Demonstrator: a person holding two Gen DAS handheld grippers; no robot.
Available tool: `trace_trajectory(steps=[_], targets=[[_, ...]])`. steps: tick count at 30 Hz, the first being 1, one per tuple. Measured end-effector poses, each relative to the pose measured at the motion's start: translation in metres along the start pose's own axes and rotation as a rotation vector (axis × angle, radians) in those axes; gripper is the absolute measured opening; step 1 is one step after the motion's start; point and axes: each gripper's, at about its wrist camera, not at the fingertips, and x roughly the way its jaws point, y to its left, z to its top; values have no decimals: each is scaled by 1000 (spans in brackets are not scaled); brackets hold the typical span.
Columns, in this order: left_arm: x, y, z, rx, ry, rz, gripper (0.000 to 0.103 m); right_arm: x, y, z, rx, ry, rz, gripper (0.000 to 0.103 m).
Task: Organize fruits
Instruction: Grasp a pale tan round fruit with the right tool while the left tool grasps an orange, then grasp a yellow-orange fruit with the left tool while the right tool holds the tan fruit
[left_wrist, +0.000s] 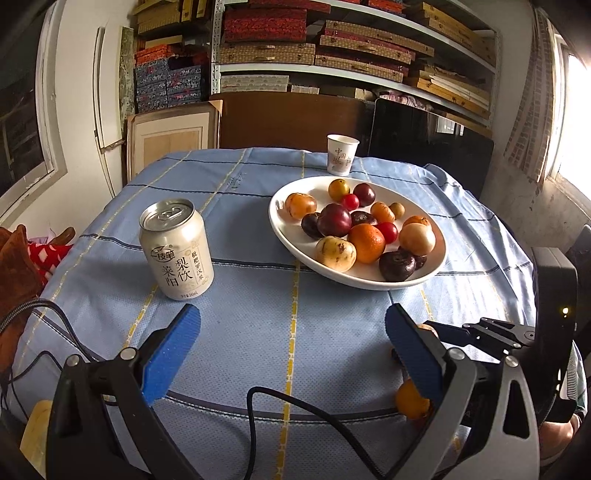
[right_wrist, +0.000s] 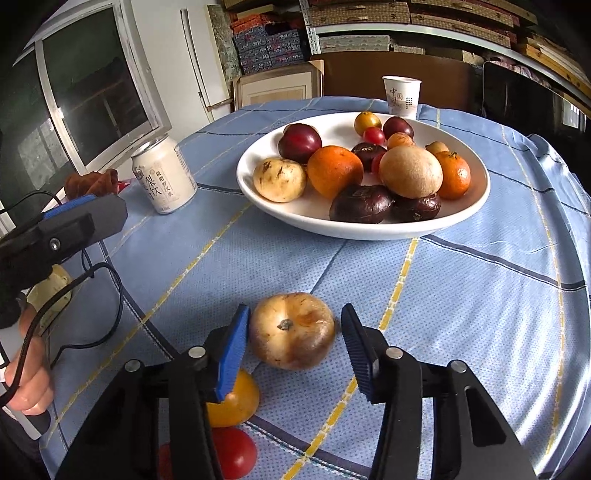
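A white plate (right_wrist: 280, 206) holds several fruits: oranges, plums, cherry tomatoes and tan fruits; it also shows in the left wrist view (left_wrist: 280, 225). A tan-brown round fruit (right_wrist: 291, 330) lies on the blue cloth between the fingers of my right gripper (right_wrist: 295, 339), which is open around it, left pad touching or nearly so. A yellow-orange fruit (right_wrist: 236, 402) and a red tomato (right_wrist: 232, 452) lie near the table edge under the left finger. My left gripper (left_wrist: 291, 339) is open and empty above the cloth; the orange fruit (left_wrist: 410, 400) shows by its right finger.
A white drink can (left_wrist: 175, 249) stands left of the plate, also in the right wrist view (right_wrist: 162, 173). A paper cup (left_wrist: 340, 154) stands behind the plate. A black cable (left_wrist: 295, 410) crosses the near table edge. Shelves of boxes stand behind the table.
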Motion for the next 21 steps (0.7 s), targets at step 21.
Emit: trace_trajectory(steps=[21], targets=[[10, -5, -5, 21, 59, -90, 98, -35, -40, 7, 155, -103, 14, 44]])
